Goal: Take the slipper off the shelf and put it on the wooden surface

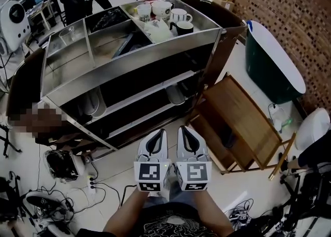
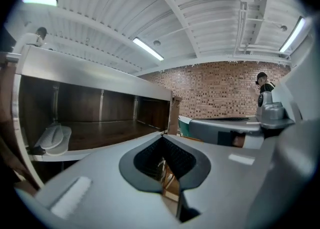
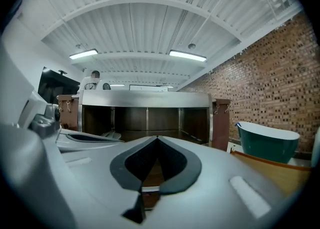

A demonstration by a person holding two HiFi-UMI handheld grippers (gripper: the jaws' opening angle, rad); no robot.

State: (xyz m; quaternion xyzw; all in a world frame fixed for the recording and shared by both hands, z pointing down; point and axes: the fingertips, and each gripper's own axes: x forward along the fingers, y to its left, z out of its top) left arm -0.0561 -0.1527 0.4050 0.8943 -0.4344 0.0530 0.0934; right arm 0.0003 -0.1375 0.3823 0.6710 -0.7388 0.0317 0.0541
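While the left gripper (image 1: 161,133) and right gripper (image 1: 183,130) are squeezed together on nothing, the pale grey slipper (image 1: 94,102) lies on the shelf (image 1: 139,95), its length running front to back.

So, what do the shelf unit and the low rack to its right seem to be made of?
The shelf unit looks like brushed steel: it is grey, with soft reflections along its rails. Its end panels may be dark wood or a brown laminate. The low rack looks like varnished wood: it is warm brown, with visible slats and a slight sheen.
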